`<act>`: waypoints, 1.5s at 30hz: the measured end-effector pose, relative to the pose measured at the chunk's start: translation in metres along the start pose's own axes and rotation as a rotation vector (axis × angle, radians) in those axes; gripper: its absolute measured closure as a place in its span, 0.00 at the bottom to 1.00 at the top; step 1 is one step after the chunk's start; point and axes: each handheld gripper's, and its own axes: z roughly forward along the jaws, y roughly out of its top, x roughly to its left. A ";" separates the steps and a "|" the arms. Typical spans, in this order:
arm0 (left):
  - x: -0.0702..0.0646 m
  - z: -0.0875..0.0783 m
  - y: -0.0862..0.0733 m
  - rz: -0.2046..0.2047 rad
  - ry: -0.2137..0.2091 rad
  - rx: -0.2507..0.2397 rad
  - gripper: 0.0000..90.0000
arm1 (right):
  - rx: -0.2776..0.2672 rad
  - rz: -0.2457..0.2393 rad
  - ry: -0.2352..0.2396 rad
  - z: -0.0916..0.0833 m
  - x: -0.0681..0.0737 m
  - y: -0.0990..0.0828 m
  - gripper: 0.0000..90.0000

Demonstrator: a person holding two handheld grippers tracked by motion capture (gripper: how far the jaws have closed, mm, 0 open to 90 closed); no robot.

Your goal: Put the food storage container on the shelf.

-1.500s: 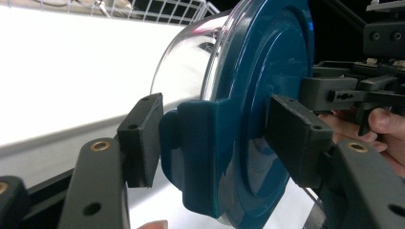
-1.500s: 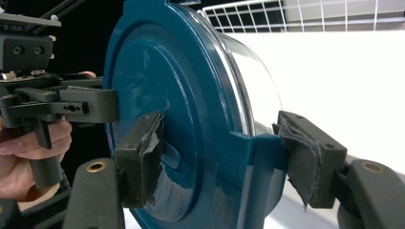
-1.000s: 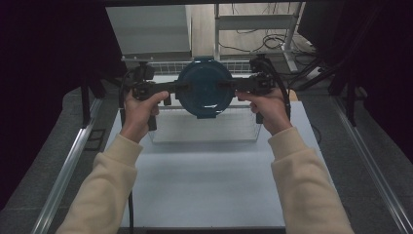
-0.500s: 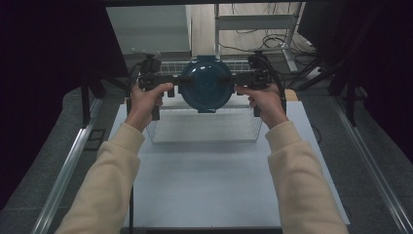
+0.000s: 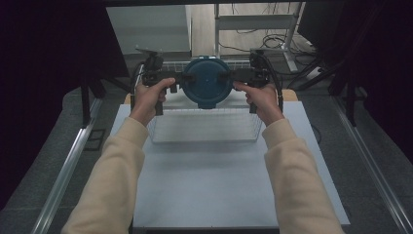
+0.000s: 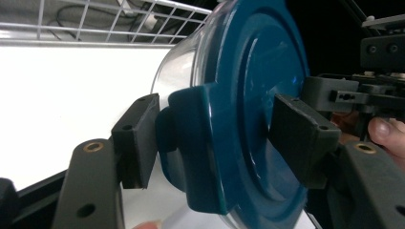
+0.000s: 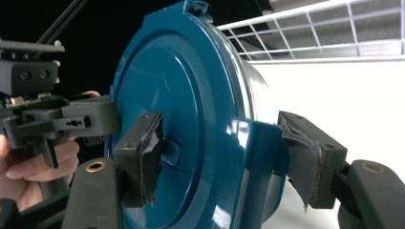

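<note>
A round clear container with a blue lid (image 5: 207,82) hangs on its side above the far part of a wire basket (image 5: 204,140). My left gripper (image 5: 178,78) is shut on the lid's left clasp (image 6: 191,143), one pad (image 6: 138,138) behind the clasp and one on the lid's face. My right gripper (image 5: 234,76) is shut on the opposite clasp (image 7: 258,157) in the same way. In the right gripper view the lid (image 7: 172,109) faces the person and the clear body (image 7: 253,81) points away. The left gripper view also has the right gripper (image 6: 353,95) beyond the lid.
The basket stands at the far end of a pale blue table (image 5: 219,185). Metal rails (image 5: 63,170) run along both sides of the table. Beyond the basket are a shelf frame (image 5: 253,19) and cables on the floor.
Both hands have carried the container slightly farther from the person and a little higher, staying over the basket. The grip on both clasps is unchanged.
</note>
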 end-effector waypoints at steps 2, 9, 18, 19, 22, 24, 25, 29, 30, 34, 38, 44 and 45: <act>0.004 0.003 0.002 -0.024 -0.005 -0.001 0.40 | 0.002 0.034 -0.003 0.002 -0.003 0.001 0.38; 0.016 0.013 0.005 -0.101 -0.030 -0.003 0.40 | -0.002 0.127 -0.005 0.009 -0.014 0.004 0.38; 0.025 0.021 0.004 -0.125 -0.045 -0.003 0.36 | -0.020 0.162 -0.015 0.015 -0.021 0.002 0.38; 0.025 0.021 0.004 -0.125 -0.046 -0.008 0.36 | -0.023 0.162 -0.016 0.015 -0.021 0.002 0.38; 0.024 0.021 0.004 -0.125 -0.040 -0.012 0.35 | -0.028 0.163 -0.017 0.015 -0.020 0.001 0.38; 0.022 0.022 0.003 -0.115 -0.029 -0.014 0.34 | -0.030 0.158 -0.022 0.014 -0.020 0.001 0.37; 0.022 0.022 0.003 -0.106 -0.023 -0.017 0.34 | -0.031 0.156 -0.024 0.015 -0.019 0.001 0.37; 0.019 0.020 0.004 -0.084 0.010 -0.046 0.27 | -0.059 0.089 -0.077 0.013 -0.013 0.001 0.30; 0.019 0.018 0.004 -0.077 0.019 -0.053 0.25 | -0.071 0.064 -0.087 0.012 -0.010 0.001 0.25; 0.014 0.009 0.002 -0.014 0.064 -0.082 0.20 | -0.110 -0.031 -0.123 0.003 -0.001 -0.001 0.18; 0.010 -0.004 0.000 0.035 0.076 -0.095 0.20 | -0.129 -0.101 -0.125 -0.012 0.004 -0.003 0.17; 0.000 -0.020 -0.007 0.100 0.095 -0.109 0.20 | -0.124 -0.192 -0.096 -0.031 0.007 -0.009 0.19; -0.003 -0.024 -0.009 0.113 0.091 -0.112 0.20 | -0.124 -0.197 -0.089 -0.033 0.008 -0.011 0.19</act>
